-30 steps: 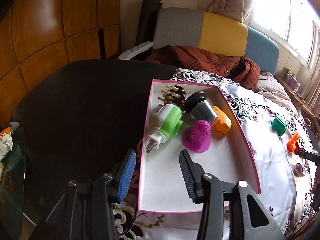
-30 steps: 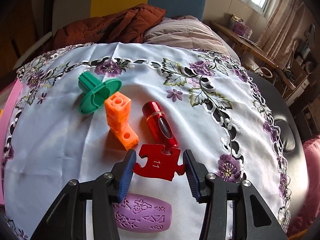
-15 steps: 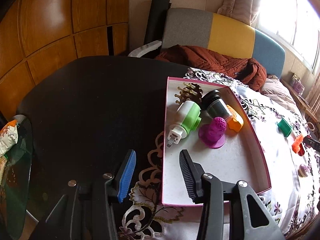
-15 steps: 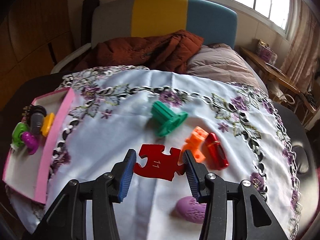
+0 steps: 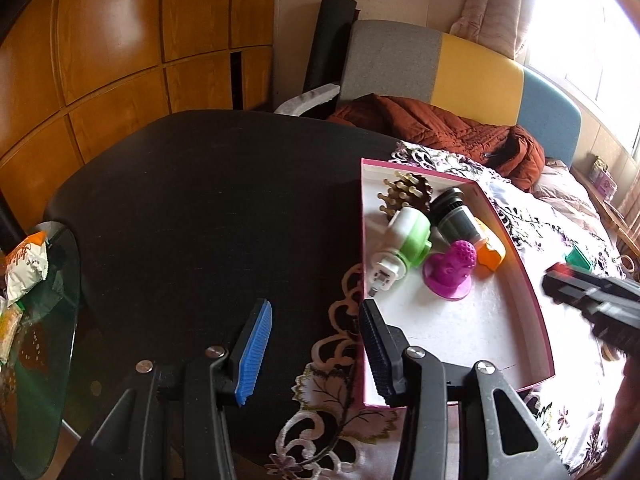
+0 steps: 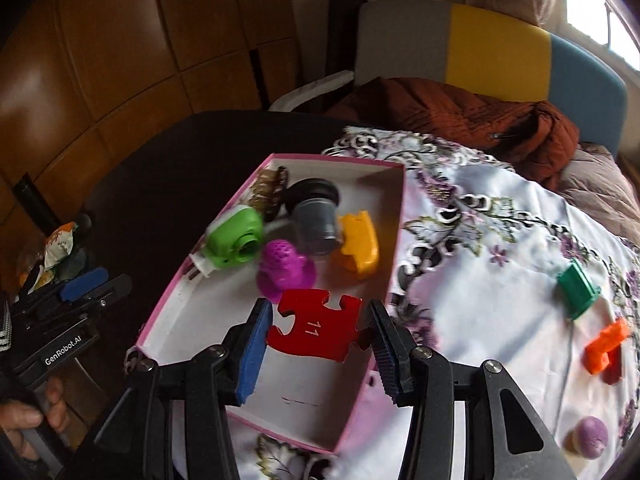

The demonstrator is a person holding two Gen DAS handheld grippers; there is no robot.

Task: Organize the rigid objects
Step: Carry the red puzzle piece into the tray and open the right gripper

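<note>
Right gripper point(image 6: 316, 334) is clamped edge-on across the red puzzle piece point(image 6: 316, 328), hovering over the pink box point(image 6: 394, 232), clear of the toys inside. Left gripper point(image 5: 316, 344) waits apart and empty beside the box's near corner.

A red jigsaw-piece-shaped plastic tile point(image 6: 320, 328) is held between the jaws of the right gripper point(image 6: 316, 348) above the near end of a shallow pink-rimmed cardboard box point(image 6: 362, 364), which is set on an embroidered white tablecloth point(image 6: 492, 320). At the box's far end a green-and-white plug-in device point(image 6: 234, 240), a magenta perforated dome point(image 6: 282, 266), a grey cylindrical cap point(image 6: 316, 220) and a yellow plastic block point(image 6: 360, 246) are grouped. To the box's right, on the cloth, a green flanged plastic piece point(image 6: 578, 288) and an orange plastic block point(image 6: 606, 344) are laid.
</note>
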